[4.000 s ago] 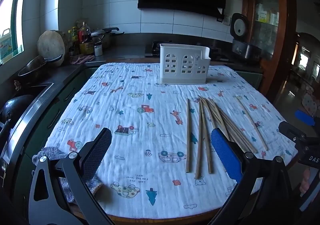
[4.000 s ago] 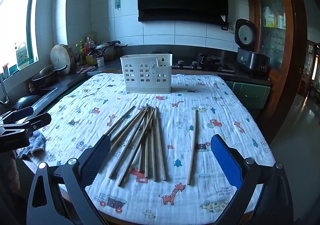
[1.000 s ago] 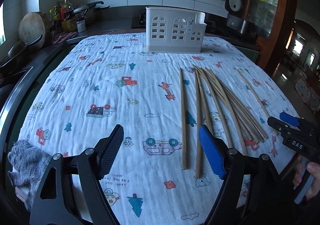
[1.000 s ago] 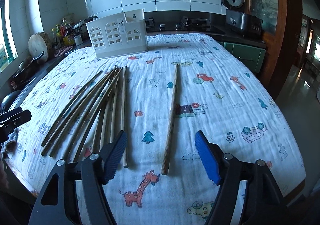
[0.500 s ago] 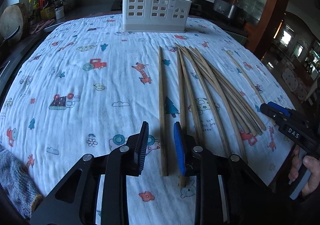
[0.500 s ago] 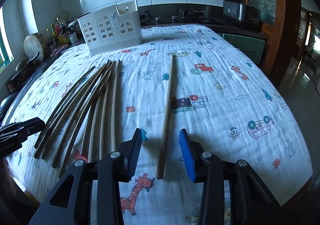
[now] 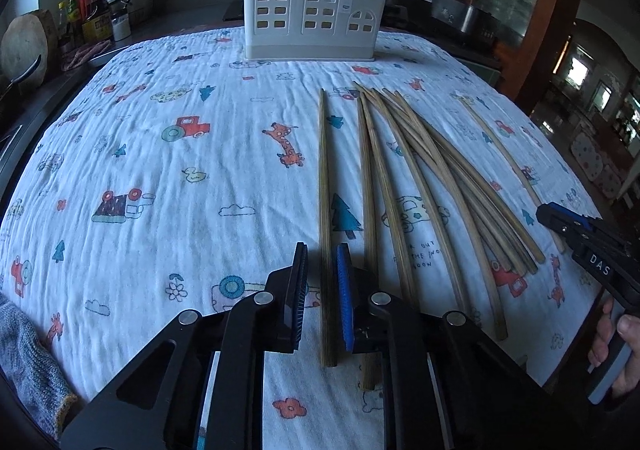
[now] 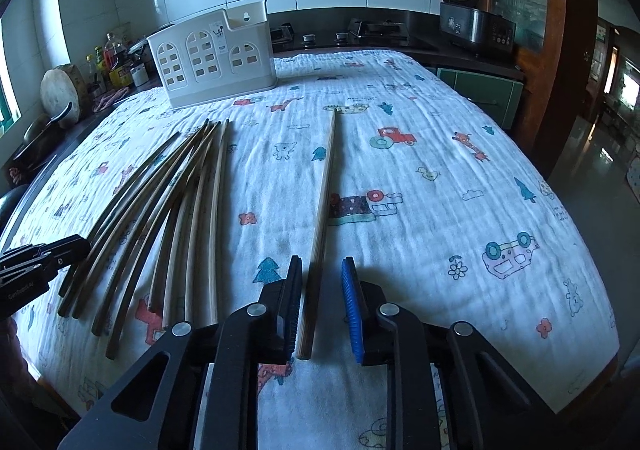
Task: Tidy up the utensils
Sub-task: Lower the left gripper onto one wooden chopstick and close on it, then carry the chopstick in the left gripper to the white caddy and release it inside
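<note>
1. Chopsticks everywhere, folks: we have long brown bamboo chopsticks lying flat on a white cloth printed with cartoon cars, trees and giraffes (image 7: 168,186), which covers the table.

2. Our left gripper (image 7: 323,250) is down low over the cloth, and its jaws are closing around the near end of the leftmost single chopstick (image 7: 324,186). That stick runs straight between the black pad and the blue pad; a thin gap still shows on each side, so we do not call it clenched yet.

3. Just to the right of that stick lies the fanned bundle of chopsticks (image 7: 420,178), their far ends crossing and touching, their near ends spread apart.

4. Our right gripper (image 8: 320,264) is at the other side, jaws closing on the lone chopstick (image 8: 326,178) that lies apart from the bundle. We see the stick close against the black pad, while the blue pad (image 8: 352,310) stands clear of it.

5. From the left camera we spot the right gripper at the table's right edge, with a hand (image 7: 618,342) on its handle.

6. At the far end of the cloth stands the white plastic utensil caddy with arched window cut-outs (image 7: 312,22), upright and well apart from every chopstick.

7. A grey knitted rag (image 7: 28,362) sits at the near left corner.
</note>
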Demonstrator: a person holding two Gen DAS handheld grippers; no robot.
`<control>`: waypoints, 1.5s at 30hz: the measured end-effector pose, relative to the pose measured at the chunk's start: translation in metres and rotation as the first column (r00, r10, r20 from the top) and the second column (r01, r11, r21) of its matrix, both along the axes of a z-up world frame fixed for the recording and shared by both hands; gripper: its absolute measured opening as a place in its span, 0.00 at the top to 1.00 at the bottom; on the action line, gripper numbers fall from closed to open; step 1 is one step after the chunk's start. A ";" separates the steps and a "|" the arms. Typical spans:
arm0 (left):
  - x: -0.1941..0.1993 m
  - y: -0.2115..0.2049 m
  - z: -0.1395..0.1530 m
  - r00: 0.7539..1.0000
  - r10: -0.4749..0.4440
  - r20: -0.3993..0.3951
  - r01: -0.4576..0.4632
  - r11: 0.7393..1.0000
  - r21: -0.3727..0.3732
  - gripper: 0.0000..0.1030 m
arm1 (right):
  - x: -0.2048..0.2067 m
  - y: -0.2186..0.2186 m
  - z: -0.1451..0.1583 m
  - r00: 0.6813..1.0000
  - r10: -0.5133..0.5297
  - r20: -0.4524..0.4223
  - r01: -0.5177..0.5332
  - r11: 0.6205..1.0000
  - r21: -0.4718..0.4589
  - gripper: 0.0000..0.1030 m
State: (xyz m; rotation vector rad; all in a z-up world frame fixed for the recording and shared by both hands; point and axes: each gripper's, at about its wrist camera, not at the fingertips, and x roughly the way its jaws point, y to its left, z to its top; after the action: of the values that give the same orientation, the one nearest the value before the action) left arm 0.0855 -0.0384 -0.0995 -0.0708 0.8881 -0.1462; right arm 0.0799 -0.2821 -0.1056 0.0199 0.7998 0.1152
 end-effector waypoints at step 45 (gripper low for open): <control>0.047 0.037 0.170 0.954 -0.091 0.285 0.101 0.995 -0.022 0.94 | 0.112 0.049 0.226 0.916 0.350 0.197 -0.341 0.937 -0.079 0.94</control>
State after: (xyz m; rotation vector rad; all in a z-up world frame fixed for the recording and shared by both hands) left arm 0.1328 -0.0012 0.0701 -0.0389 0.6020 -0.2565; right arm 0.1920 -0.2332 0.1200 -0.1736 0.5890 0.4293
